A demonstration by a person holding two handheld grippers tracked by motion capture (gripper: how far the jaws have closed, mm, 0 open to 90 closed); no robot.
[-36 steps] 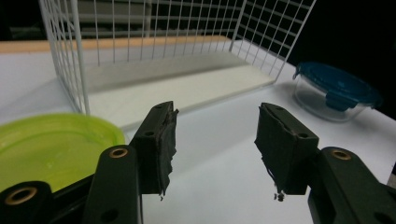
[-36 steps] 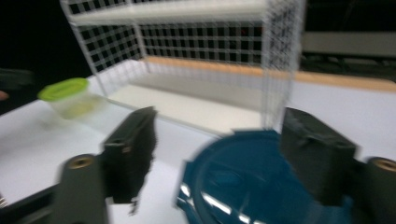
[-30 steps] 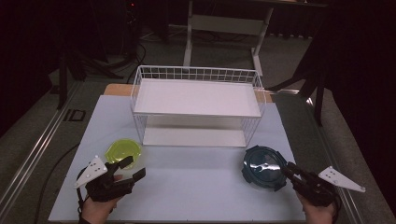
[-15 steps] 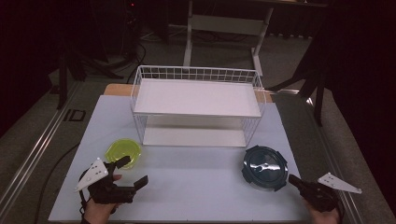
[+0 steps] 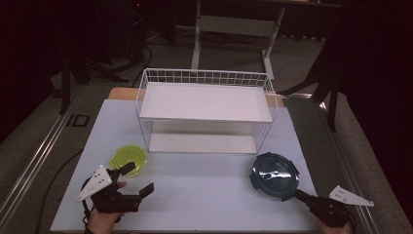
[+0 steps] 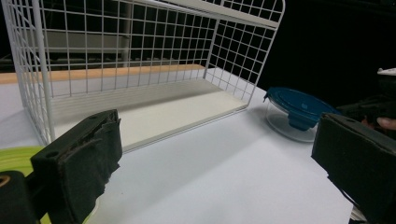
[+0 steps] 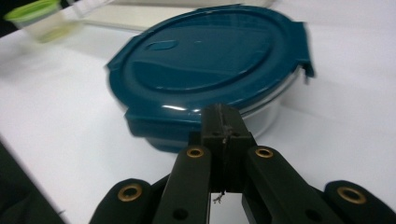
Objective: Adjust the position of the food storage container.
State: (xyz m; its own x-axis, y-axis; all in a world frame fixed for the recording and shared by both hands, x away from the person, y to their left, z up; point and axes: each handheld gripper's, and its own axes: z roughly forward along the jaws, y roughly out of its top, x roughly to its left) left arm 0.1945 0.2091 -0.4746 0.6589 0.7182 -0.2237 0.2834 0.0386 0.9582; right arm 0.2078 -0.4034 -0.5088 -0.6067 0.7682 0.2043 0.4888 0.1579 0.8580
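Your right hand-held gripper (image 7: pixel 223 122) is clenched on nothing, its tip just short of the blue-lidded container (image 5: pixel 273 175) at the right front of the worktop (image 5: pixel 204 195). The clear body looks rigid, probably glass, so fairly heavy and slick; take it by a lid latch tab or the rim. Your left hand-held gripper (image 5: pixel 136 180) is spread wide beside the green bowl (image 5: pixel 128 160).

- left gripper (image 5: pixel 137 179): all black, chunky jaw pads that look worn and rough at the edges, pale three-cornered plate on top
- right gripper (image 7: pixel 223 122): black too, slim linked arms with brass-coloured rivets, same pale plate
- dark cable trailing off the left one
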